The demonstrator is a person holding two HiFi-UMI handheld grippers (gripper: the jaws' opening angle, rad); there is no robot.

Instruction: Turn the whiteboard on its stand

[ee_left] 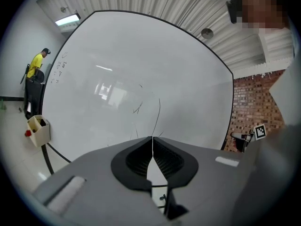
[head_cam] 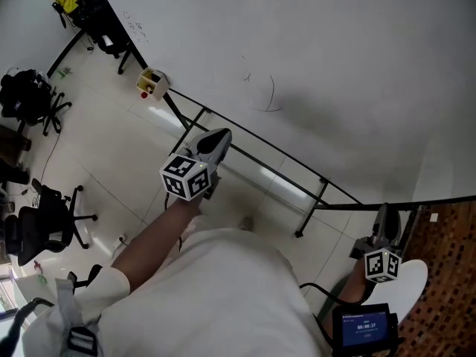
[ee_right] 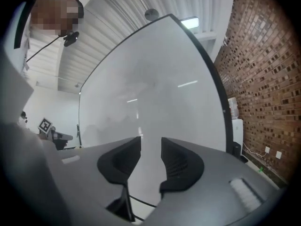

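Observation:
The big whiteboard [head_cam: 335, 65] fills the upper right of the head view, with its black-framed lower edge running above the black metal stand [head_cam: 312, 199]. Faint pen marks show on the whiteboard [ee_left: 141, 79] in the left gripper view. My left gripper [head_cam: 221, 136] is raised near the board's lower edge. Its jaws [ee_left: 152, 140] meet at the tips, shut on nothing. My right gripper [head_cam: 385, 216] sits by the board's lower right corner. It faces the whiteboard [ee_right: 155, 93] and its jaws [ee_right: 151, 142] stand apart, open, with nothing between them.
A small marker box [head_cam: 151, 84] hangs at the board's left end. Black office chairs [head_cam: 44, 222] stand on the tiled floor at the left. A person in yellow [ee_left: 35, 65] stands beyond the board's left end. A brick wall [ee_right: 254, 79] runs along the right.

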